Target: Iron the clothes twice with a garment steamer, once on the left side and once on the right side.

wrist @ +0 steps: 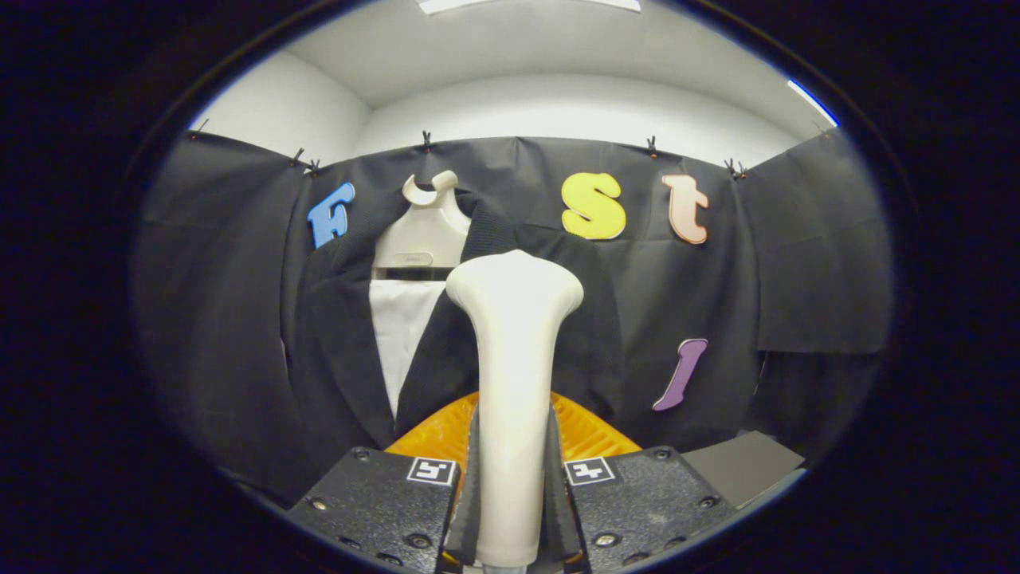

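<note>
my fingers (510, 478) are clamped on the garment steamer (514, 359), its head at twelve o'clock before the hanging jacket (335, 351). judging from this, neither side's pass looks finished.

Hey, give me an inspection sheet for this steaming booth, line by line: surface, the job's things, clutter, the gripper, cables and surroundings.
Surface: an orange ribbed piece just beyond the fingers; I cannot tell what it belongs to.
Job's things: garment steamer upright between the fingers, its head against the dark jacket. The jacket hangs on a pale hanger with a white shirt inside it.
Clutter: a flat grey panel beside the fingers.
Gripper: gripper shut on the garment steamer, both fingers pressed on its handle.
Cables: nothing seen.
Surroundings: black cloth wall clipped along its top, white walls and ceiling above.
</note>
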A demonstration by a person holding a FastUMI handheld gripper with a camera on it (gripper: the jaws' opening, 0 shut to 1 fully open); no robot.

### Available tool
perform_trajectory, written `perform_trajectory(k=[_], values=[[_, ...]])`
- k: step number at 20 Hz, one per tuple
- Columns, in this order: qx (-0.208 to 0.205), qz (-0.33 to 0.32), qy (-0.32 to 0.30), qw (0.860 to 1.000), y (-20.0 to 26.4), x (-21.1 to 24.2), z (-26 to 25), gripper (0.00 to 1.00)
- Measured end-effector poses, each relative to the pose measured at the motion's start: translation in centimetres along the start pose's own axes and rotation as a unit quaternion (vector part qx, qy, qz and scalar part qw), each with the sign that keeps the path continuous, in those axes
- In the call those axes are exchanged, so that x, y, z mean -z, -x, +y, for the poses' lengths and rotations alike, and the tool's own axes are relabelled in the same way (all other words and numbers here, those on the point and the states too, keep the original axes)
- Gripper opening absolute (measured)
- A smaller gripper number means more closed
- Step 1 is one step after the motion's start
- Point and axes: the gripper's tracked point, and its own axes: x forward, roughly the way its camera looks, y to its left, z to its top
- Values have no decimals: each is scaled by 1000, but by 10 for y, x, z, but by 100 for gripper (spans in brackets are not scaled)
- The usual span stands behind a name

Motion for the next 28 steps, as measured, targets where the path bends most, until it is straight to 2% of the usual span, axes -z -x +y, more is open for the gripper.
perform_trajectory(k=[19, 28], values=[[6, 94, 1, 996, 29, 119, -1, 36], [22, 130, 3, 991, 40, 178, -8, 36]])
